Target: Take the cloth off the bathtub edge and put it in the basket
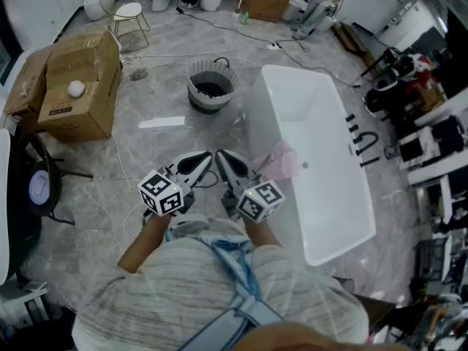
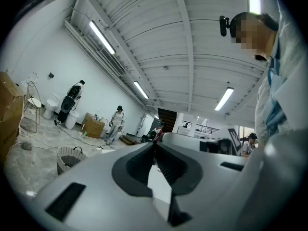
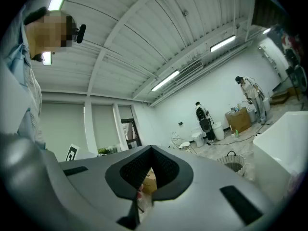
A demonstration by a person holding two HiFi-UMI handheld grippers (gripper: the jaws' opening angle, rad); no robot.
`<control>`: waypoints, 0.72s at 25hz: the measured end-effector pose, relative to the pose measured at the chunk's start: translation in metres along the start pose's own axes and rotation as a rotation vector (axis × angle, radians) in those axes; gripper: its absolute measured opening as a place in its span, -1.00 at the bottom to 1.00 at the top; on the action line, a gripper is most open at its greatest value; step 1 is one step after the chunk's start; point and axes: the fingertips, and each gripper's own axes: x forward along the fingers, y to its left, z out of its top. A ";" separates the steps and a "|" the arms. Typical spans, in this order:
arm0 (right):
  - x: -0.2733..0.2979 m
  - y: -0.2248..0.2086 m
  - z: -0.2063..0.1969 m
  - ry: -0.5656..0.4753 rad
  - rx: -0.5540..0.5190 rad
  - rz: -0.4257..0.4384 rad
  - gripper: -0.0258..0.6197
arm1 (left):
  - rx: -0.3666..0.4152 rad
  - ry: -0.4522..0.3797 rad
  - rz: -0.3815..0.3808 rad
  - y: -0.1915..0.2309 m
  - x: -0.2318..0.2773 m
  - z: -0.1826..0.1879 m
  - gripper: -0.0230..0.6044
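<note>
A pink cloth [image 1: 282, 161] hangs over the left edge of the white bathtub [image 1: 322, 115]. The round grey basket [image 1: 210, 86] stands on the floor beyond the tub's far left corner; it also shows in the left gripper view [image 2: 68, 159] and the right gripper view [image 3: 234, 163]. I hold both grippers close to my chest, side by side and pointing away from me. My left gripper [image 1: 207, 156] is shut and empty. The right gripper [image 1: 221, 155] is also shut and empty, a short way left of the cloth and not touching it.
Cardboard boxes [image 1: 77, 86] stand at the left and a black chair [image 1: 36, 185] at the near left. Cables [image 1: 241, 31] run over the marble floor behind the basket. A black tap [image 1: 363, 142] sits on the tub's right rim. A person [image 2: 115, 121] stands far back.
</note>
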 end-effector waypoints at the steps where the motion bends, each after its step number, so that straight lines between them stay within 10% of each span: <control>1: 0.002 0.000 0.001 0.001 -0.002 0.000 -0.91 | -0.001 0.001 0.000 0.001 0.000 0.001 -0.91; 18: 0.020 0.000 0.000 -0.012 0.012 0.028 -0.91 | -0.034 -0.010 -0.013 0.020 -0.002 0.004 -0.91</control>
